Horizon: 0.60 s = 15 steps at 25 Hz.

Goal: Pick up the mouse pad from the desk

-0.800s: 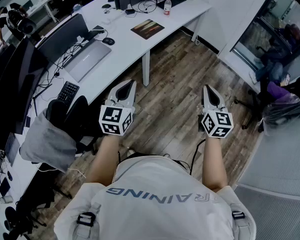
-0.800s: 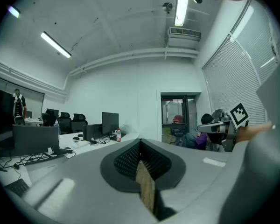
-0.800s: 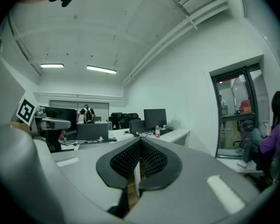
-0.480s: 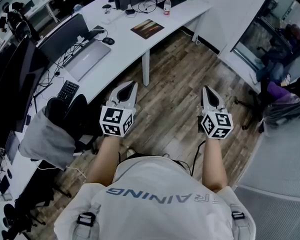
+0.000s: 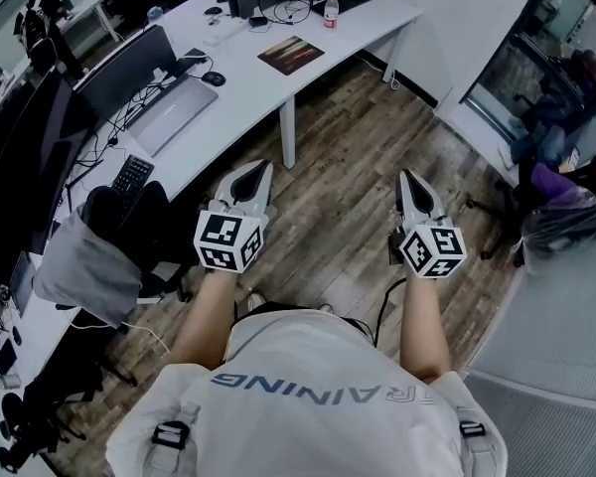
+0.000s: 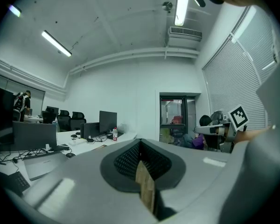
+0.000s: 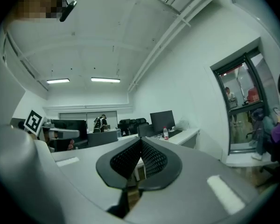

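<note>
The pad (image 5: 291, 56) lies on the desk (image 5: 250, 85) near its front edge, between laptop (image 5: 169, 117) and bottle (image 5: 330, 10). Left gripper (image 5: 259, 170) and right gripper (image 5: 406, 177), jaws together and empty, hang over open floor (image 5: 343, 157); a chair (image 5: 144, 222) stands left.

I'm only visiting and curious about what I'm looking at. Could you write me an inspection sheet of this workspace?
Surface: white desk, long and curved, ahead of the person.
Job's things: mouse pad lies flat on the desk, untouched.
Clutter: laptop, mouse, bottle, keyboard.
Grippers: left gripper and right gripper both shut, empty, well short of the mouse pad.
Cables: loose wires on the desk by the far monitor.
Surroundings: wooden floor; chair draped with a grey jacket.
</note>
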### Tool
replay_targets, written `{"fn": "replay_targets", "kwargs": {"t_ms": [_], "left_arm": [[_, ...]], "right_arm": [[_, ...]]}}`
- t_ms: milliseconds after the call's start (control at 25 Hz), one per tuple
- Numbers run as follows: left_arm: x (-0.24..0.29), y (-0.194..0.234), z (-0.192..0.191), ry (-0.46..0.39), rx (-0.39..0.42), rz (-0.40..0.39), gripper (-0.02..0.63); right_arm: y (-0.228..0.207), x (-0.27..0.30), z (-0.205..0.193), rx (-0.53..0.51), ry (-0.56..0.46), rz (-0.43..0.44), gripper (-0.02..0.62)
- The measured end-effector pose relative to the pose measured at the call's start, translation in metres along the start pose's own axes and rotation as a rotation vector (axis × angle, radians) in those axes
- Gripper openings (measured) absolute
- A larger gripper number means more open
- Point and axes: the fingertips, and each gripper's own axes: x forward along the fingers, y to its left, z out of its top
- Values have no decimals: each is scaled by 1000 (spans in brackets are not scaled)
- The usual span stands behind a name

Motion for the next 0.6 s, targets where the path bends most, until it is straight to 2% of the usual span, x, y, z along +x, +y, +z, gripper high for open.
{"fn": "replay_targets", "kwargs": {"t_ms": [280,600], "left_arm": [[8,-33,-4,-1,1,5,2],[24,-54,-17,8,-39,11,2]], "right_arm": [[-26,-18,-6,12,6,24,14],[-55,-25,-22,33,57,40,14]]}}
